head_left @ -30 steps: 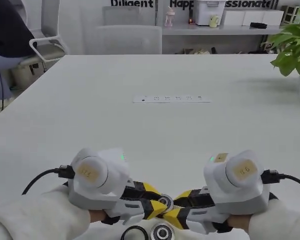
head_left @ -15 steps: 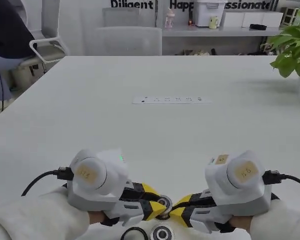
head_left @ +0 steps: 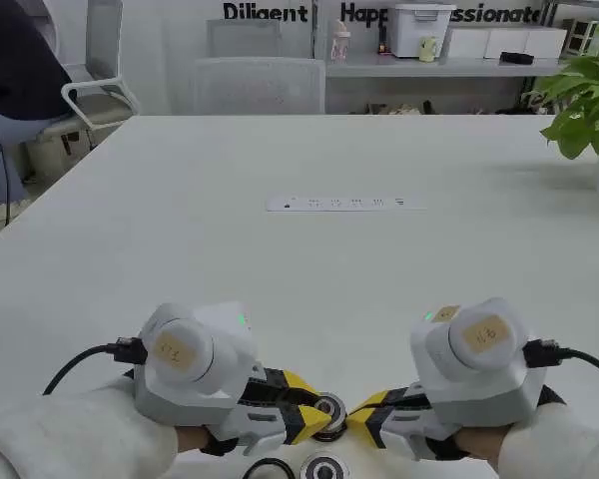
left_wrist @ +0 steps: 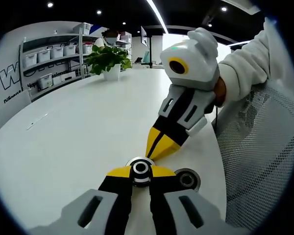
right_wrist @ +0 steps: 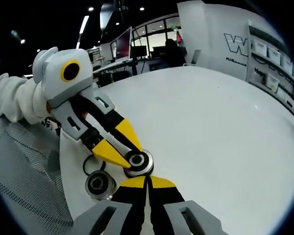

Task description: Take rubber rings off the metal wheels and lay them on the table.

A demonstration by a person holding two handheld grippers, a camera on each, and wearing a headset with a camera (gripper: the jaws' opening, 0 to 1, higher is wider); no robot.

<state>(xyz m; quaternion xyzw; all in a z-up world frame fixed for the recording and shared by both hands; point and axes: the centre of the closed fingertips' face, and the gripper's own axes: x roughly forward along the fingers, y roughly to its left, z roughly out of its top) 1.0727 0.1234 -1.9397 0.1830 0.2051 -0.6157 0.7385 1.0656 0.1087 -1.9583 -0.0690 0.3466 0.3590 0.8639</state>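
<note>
A white socket strip (head_left: 342,203) lies flat well ahead, and a leafy potted plant (head_left: 584,95) stands far right. Beyond are a grey chair (head_left: 260,85), a seated person (head_left: 10,80) far left, and a shelf (head_left: 459,67) carrying a white box (head_left: 419,25), a bottle (head_left: 340,42) and a mug (head_left: 426,45)

place: office | evidence: long white table (head_left: 399,269), chairs (head_left: 260,85), shelf boxes (head_left: 499,41), potted plant (head_left: 585,92)

1. The white counter (head_left: 180,230) is wide and flat.
2. A white power strip (head_left: 342,203) lies near its middle.
3. Well apart from the power strip, at the near edge, lie a metal wheel (head_left: 324,467) and, just beside it, a loose black rubber ring (head_left: 270,461).
4. A second wheel (head_left: 328,407), slightly closer to the power strip, is clamped in the left tongs (left_wrist: 140,169).
5. A potted plant (left_wrist: 108,61) stands far right of the power strip.
</note>
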